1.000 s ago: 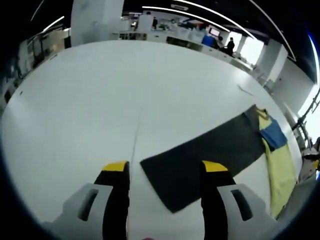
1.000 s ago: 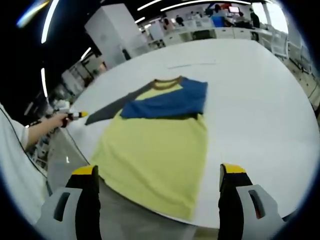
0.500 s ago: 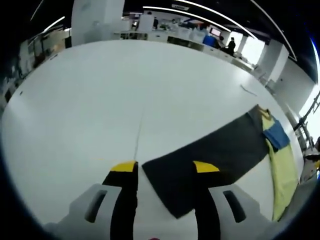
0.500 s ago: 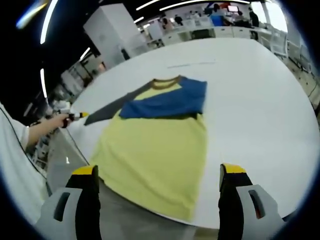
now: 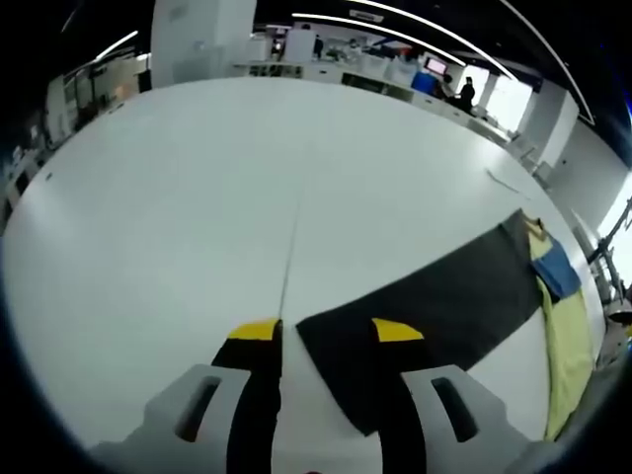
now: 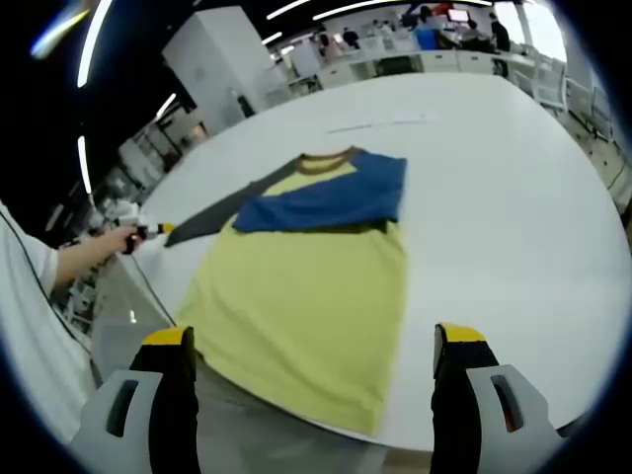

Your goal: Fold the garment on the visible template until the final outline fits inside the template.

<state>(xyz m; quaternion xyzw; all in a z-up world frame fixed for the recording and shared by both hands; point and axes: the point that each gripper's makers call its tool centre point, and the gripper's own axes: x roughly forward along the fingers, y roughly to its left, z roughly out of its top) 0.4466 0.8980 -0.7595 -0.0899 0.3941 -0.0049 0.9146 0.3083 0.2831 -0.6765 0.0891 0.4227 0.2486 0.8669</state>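
A long-sleeved shirt point(image 6: 306, 296) with a yellow body lies flat on the white table point(image 6: 513, 197). Its blue sleeve point(image 6: 326, 202) is folded across the chest. The dark grey sleeve point(image 5: 444, 296) stretches out straight, and its cuff end lies between the jaws of my left gripper point(image 5: 326, 331), which is open but narrowed around it. In the right gripper view, the left gripper point(image 6: 148, 230) sits at that sleeve's tip in a person's hand point(image 6: 104, 242). My right gripper point(image 6: 314, 341) hangs open over the shirt's hem at the table edge.
A thin line point(image 5: 291, 247) runs across the table away from my left jaw. Another thin line point(image 6: 380, 125) lies beyond the collar. The table edge and grey floor point(image 6: 247, 434) are near the right gripper. Desks and people stand far behind.
The left gripper's jaws have drawn closer together around the grey sleeve's end, and that view has shifted slightly. The right gripper and the shirt's body have stayed still.
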